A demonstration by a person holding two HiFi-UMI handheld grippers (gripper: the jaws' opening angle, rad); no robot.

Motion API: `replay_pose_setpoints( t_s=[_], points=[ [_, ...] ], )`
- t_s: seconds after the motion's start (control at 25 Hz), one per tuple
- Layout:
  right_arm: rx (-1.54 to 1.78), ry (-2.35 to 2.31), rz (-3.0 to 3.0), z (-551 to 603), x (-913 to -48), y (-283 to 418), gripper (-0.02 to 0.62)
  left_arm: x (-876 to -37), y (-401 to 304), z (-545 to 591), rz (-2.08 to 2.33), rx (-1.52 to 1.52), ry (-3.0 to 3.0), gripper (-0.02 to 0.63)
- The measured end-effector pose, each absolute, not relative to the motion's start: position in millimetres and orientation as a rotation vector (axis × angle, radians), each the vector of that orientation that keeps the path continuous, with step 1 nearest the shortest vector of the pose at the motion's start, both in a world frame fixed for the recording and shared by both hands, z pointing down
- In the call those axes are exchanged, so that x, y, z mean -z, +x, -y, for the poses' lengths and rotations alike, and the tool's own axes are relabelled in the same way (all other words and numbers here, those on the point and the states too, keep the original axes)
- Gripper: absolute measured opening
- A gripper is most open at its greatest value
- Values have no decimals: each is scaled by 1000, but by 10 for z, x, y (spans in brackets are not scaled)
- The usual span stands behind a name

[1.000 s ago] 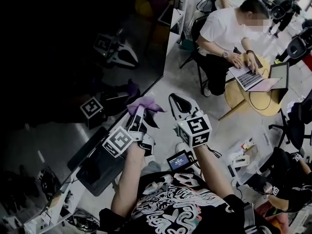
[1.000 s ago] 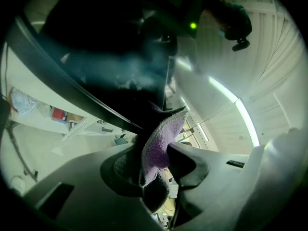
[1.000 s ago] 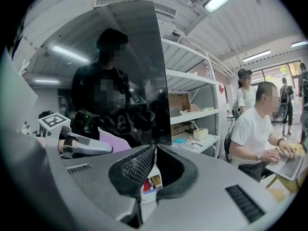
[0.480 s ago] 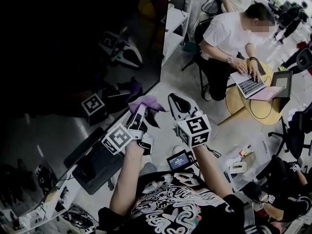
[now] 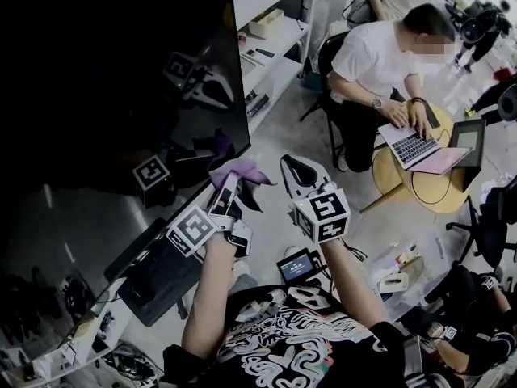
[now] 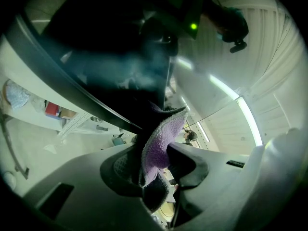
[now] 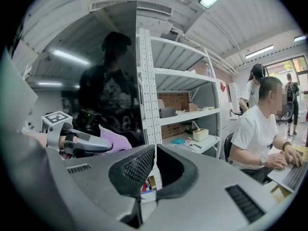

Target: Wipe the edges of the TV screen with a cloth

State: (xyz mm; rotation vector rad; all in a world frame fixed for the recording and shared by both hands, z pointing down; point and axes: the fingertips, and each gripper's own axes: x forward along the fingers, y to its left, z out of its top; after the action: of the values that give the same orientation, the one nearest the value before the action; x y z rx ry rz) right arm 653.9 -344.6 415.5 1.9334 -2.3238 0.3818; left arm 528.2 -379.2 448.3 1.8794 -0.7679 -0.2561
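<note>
At the lower right corner of the TV screen (image 5: 121, 87), I hold my left gripper (image 5: 229, 186) up with its jaws clamped on a purple cloth (image 5: 239, 170). In the left gripper view the cloth is pinched tight between the two dark pads. A fold stands up above them and a smaller dark end hangs down below. The top of that fold reaches the thin dark frame along the bottom of the screen. It looks to be against the frame, though I cannot tell for sure that it touches. In the head view the cloth sits just beside the corner where the bottom edge meets the right edge, and the glass gives back a dim purple reflection of it beside the reflected marker cube.

My right gripper (image 5: 293, 168) is just to the right of the left one, apart from it and off the screen. Its jaws are closed together with nothing between them. In the right gripper view they point at the right edge of the TV and at a white shelf unit (image 7: 185, 114) that stands just beyond that edge. The same view shows my left gripper low on the left with the cloth poking out of it.

Further right, well apart from the TV, a person in a white shirt (image 5: 380, 55) sits typing on a laptop (image 5: 410, 132) on a small round table (image 5: 440, 172).
</note>
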Motion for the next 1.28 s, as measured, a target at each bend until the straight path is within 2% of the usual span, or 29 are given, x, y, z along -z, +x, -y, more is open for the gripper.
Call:
replay_pose_setpoints(
  t_s=[1.12,1.28],
  points=[
    [-358,1815,2416,3577,-4153,6644,35,-4455,5520,3846,741,335,1849,147],
    [-356,1819,2418,3573,-4150,6876,35,-4419,5752,3867,714,370,1839,147]
  ],
)
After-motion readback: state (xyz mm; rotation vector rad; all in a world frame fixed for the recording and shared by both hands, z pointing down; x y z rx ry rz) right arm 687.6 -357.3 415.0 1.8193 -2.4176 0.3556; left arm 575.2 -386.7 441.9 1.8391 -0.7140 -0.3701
